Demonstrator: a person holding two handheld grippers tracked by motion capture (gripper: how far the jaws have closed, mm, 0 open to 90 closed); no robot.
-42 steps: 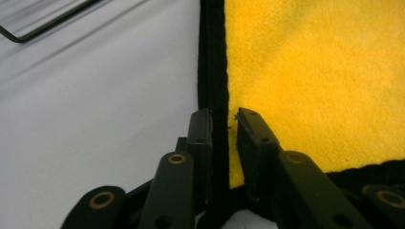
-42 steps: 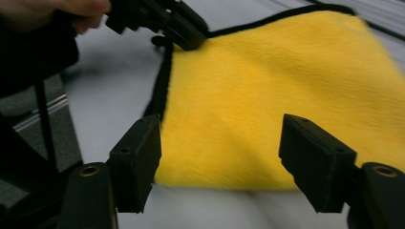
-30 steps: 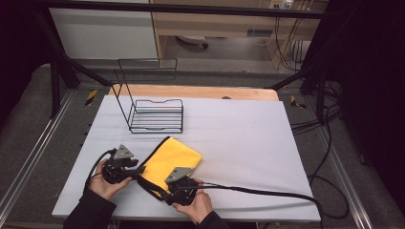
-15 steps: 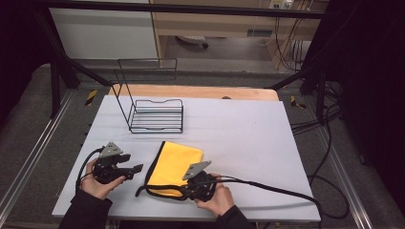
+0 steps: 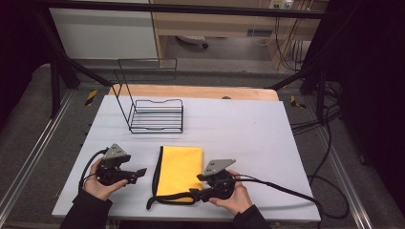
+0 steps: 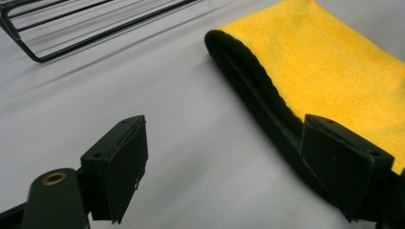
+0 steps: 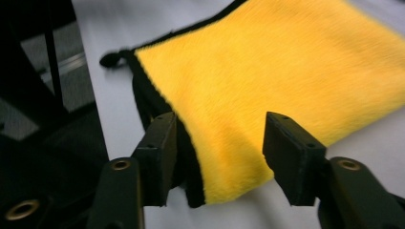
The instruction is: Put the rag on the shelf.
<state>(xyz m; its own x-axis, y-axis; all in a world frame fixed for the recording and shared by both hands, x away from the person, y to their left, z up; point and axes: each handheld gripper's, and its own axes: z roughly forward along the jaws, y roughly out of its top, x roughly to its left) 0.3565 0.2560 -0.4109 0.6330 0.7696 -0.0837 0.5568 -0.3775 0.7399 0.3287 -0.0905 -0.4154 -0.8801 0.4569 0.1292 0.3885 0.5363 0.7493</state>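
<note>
**Yellow cloth lies folded, both claws loose beside it**

The cloth (image 5: 180,171) sits at the near middle of the table (image 5: 248,129), folded into a tidy upright rectangle, bright yellow on top with a black edge running down its left side and along the near end. A black tail of that edging trails off the near left corner. In the left gripper view the fold shows as a rounded black roll with the yellow nap lying flat over it; in the right gripper view the nap looks smooth and the near corner lies flat on the table.

Behind the cloth, well apart from it, a black wire rack (image 5: 155,112) stands toward the far left of the table, its tall back frame rising behind it. Nothing lies between the cloth and either claw. A cable (image 5: 286,188) runs from the right claw across the table to the right.

The left claw (image 5: 138,172) rests low over the table just left of the cloth, jaws wide apart and just opened further, with bare table between them; its right jaw stands by the black folded edge. The right claw (image 5: 193,195) is at the near edge of the cloth, jaws apart and just opened, the near corner of the cloth between them but not pinched.
</note>
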